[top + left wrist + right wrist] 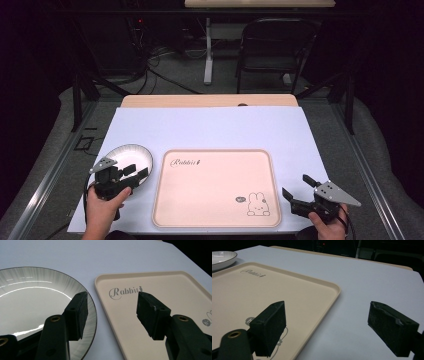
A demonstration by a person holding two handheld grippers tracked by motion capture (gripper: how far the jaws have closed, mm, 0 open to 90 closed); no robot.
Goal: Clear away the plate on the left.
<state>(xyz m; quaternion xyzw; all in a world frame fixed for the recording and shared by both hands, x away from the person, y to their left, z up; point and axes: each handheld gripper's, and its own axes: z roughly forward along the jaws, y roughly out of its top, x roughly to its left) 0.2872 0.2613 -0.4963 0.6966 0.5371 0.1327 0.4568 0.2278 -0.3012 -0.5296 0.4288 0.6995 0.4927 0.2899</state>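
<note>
A round white plate [127, 155] with a dark rim lies at the left on the white sheet, touching nothing else. Beside it, in the middle, lies a cream tray [215, 190] printed with "Rabbit" and a small rabbit drawing. My left gripper [136, 172] hovers over the plate's near right edge, open. In the left gripper view its jaws straddle the gap between plate [30, 297] and tray [98, 282], gripping nothing. My right gripper [296, 185] stands open at the tray's right front corner, over the tray's edge [299, 277] and the bare sheet. The plate [222, 256] shows far off.
The white sheet [215, 125] covers a wooden table whose back edge [210, 100] shows. A black folding chair [272, 45] and a white table leg [207, 50] stand beyond it, with cables on the floor. Metal frame rails run along both sides.
</note>
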